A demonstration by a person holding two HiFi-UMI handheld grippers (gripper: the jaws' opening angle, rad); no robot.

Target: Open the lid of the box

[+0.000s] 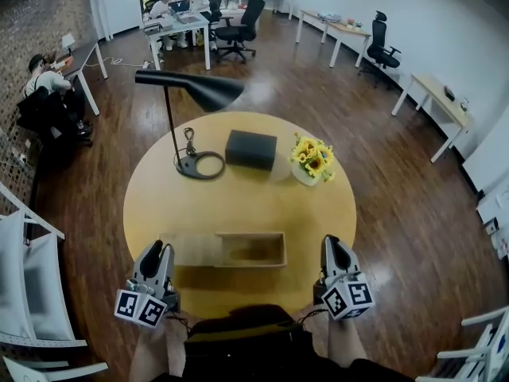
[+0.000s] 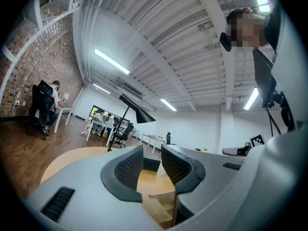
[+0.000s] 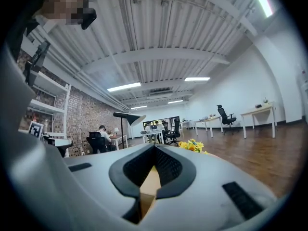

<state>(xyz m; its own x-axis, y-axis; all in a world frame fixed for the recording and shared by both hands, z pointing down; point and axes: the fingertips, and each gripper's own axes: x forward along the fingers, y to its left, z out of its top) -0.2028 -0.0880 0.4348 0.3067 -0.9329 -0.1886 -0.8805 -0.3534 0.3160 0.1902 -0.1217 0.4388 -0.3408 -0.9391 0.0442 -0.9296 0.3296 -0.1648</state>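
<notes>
Box [image 1: 253, 249] at 6 o'clock, lid [image 1: 189, 249] lying toward 9. Left claw [image 1: 159, 253] slightly parted, right claw [image 1: 332, 245] shut, both empty; we risk the left claw nudging the lid off the worktop [image 1: 238, 205].

Open-plan office. Far across a dark wood floor [image 1: 318, 94], a white desk [image 1: 179, 26] with people [image 1: 163, 6] seated at screens and a black swivel chair [image 1: 242, 22] just beside it. More white desks [image 1: 350, 30] along the right wall, another swivel chair [image 1: 380, 50] pulled up to them. On the left, a brick wall [image 1: 40, 14] and a person [image 1: 44, 74] bent over a further desk. Overhead, long strip lights [image 2: 111, 61] on a ribbed white ceiling. Nearer, a round yellow surface [image 1: 238, 205] carrying a black desk lamp [image 1: 191, 90] and a vase of sunflowers [image 1: 312, 159].
</notes>
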